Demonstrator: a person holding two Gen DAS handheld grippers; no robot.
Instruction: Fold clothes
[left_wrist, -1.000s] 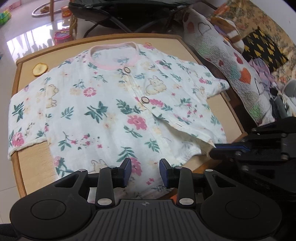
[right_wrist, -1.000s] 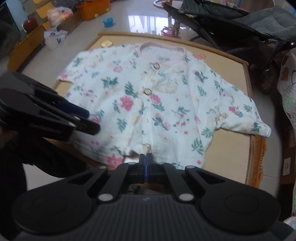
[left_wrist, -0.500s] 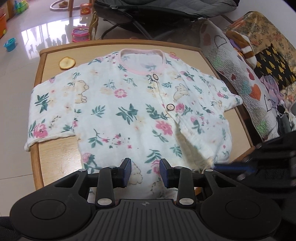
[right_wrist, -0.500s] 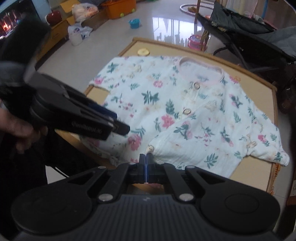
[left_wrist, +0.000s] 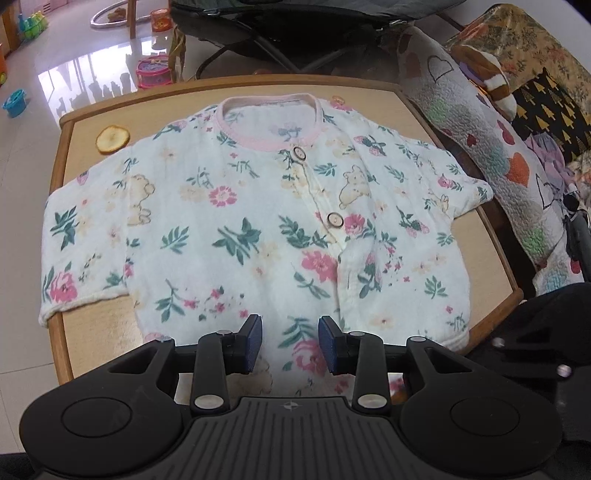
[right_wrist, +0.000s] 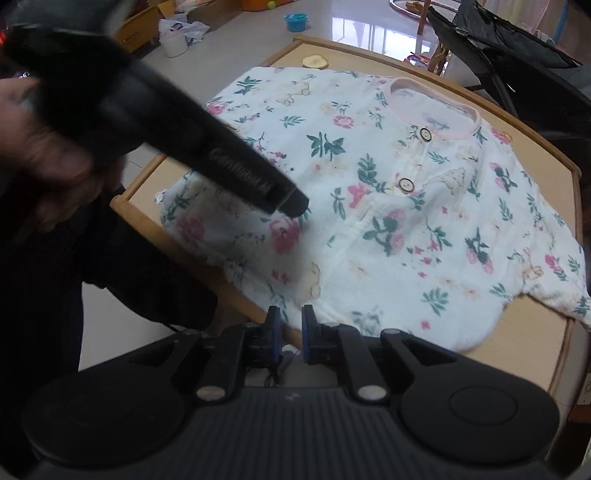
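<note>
- The left gripper (left_wrist: 290, 343) has its jaws released, partly apart, hanging over the bottom hem of the floral baby top (left_wrist: 258, 221) with nothing clasped between the pads.
- The right gripper (right_wrist: 291, 334) has jaws just opening, a narrow gap showing; the hem edge lies right at their tips, but the pads do not press on it.
- The top lies spread face up on the wooden surface (left_wrist: 62, 184), collar at 12 o'clock in the left view, sleeves out toward 9 and 3 o'clock, two buttons fastened.
- By my reading, flattening is about done and no fold has been made yet: both sleeves and the body are left to fold.
- The lower placket at about 5 o'clock from the second button gapes and puckers a little; it may want smoothing.
- Hidden: the hem sits behind both gripper bodies, and whether it hangs over the surface's near edge I cannot tell.
- In the right view, the left gripper's blurred dark body covers the near sleeve at 9 o'clock; a hand (right_wrist: 44, 155) shows behind it, blurred.
- A dried fruit slice (left_wrist: 112, 139) rests at 11 o'clock, touching the sleeve's shoulder edge or just beside it.
</note>
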